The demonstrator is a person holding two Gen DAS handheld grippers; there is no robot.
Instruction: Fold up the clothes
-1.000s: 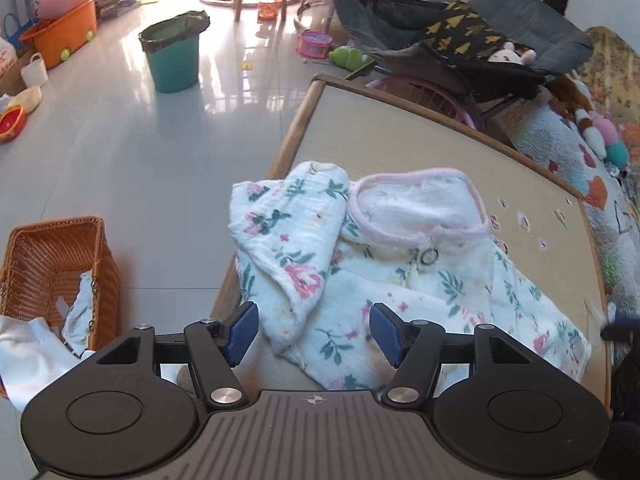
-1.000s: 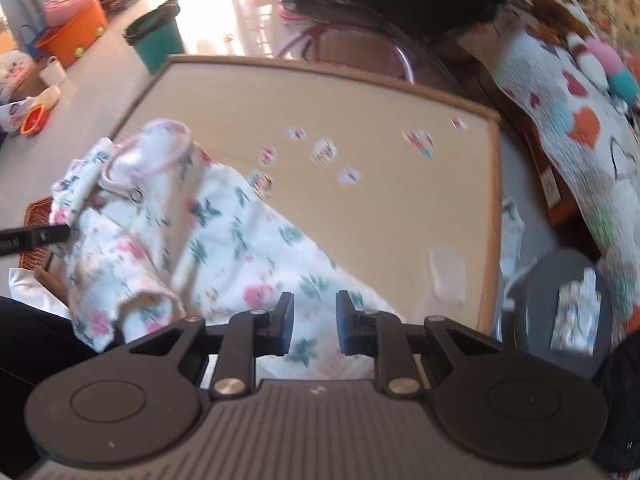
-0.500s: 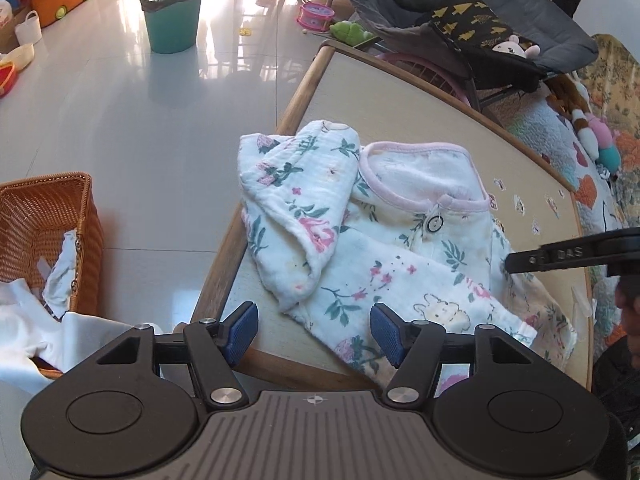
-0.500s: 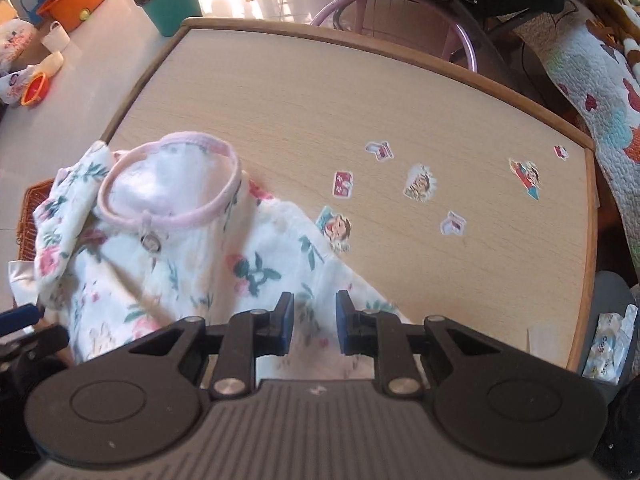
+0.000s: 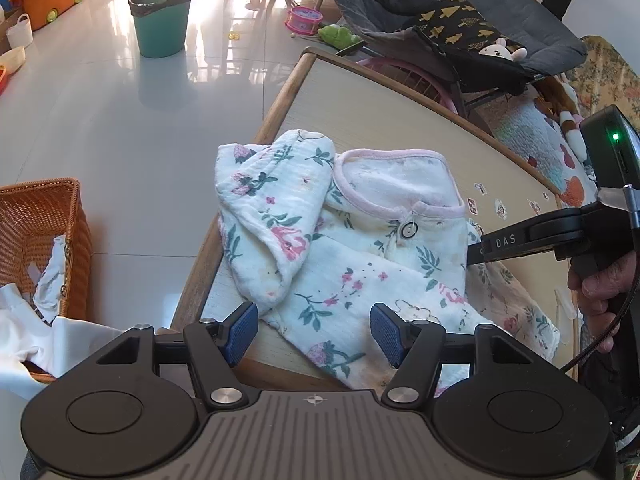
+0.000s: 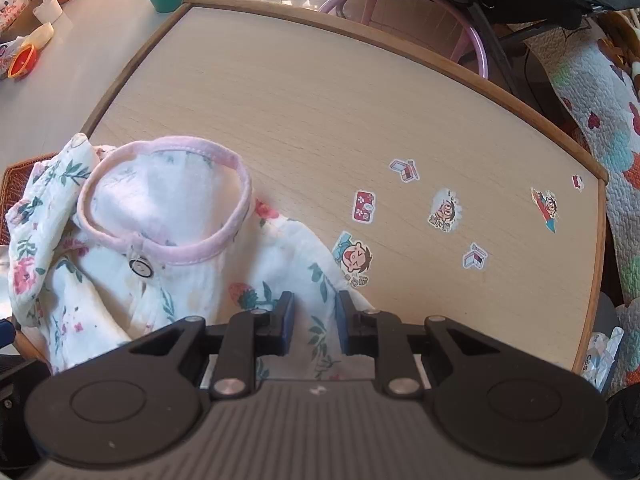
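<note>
White floral muslin baby garment with pink-trimmed neckline [image 5: 360, 248] lying crumpled on the light wooden table [image 6: 360, 92]. Left hand-held gripper [image 5: 314, 334] poised above its near hem, jaws open, empty. Right hand-held gripper [image 6: 314, 326], jaws narrowly parted, straddles the cloth; contact cannot be told.

White floral baby garment [image 5: 344, 256] with pink-trimmed neckline on a pale wood table [image 6: 320, 92]; teal bin [image 5: 162, 20], orange wicker basket [image 5: 40, 220] nearby.
</note>
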